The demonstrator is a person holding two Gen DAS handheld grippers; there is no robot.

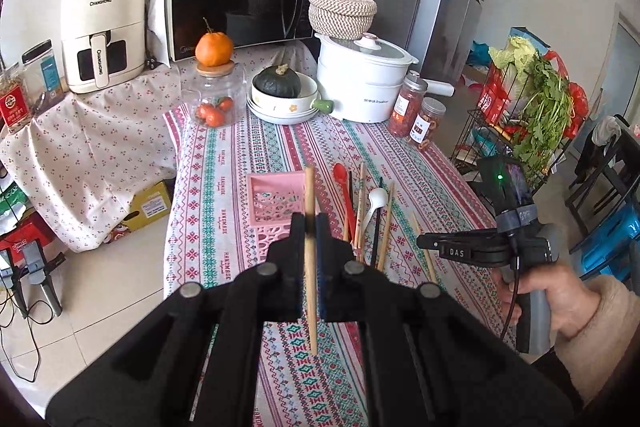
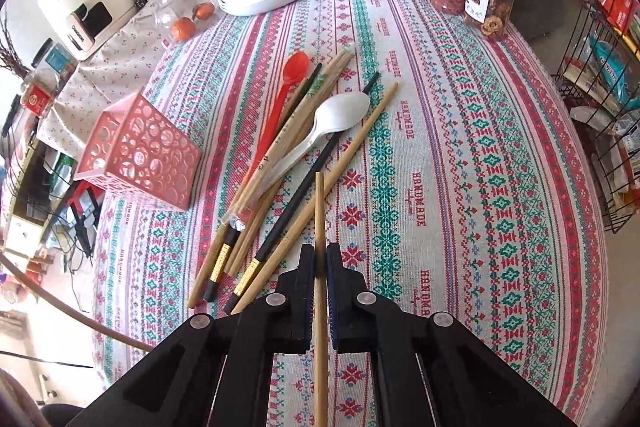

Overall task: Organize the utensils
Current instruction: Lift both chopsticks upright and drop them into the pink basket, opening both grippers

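Between the closed pads of the left gripper (image 1: 310, 227) a bamboo chopstick (image 1: 310, 259) stands pinched, raised above the patterned tablecloth (image 1: 248, 147) just near of the pink holder (image 1: 272, 195). Right of it, the right gripper (image 2: 319, 263) clamps a second chopstick (image 2: 319, 211) beside the loose pile: red spoon (image 2: 294, 67), white spoon (image 2: 340, 111), more chopsticks.

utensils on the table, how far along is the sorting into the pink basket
Done: nothing shows inside the pink basket yet. In hand: the left gripper is shut on one wooden chopstick, and the right gripper is shut on another wooden chopstick. Left: the red spoon, white spoon, black chopsticks and several more wooden ones lie piled on the tablecloth beside the basket.
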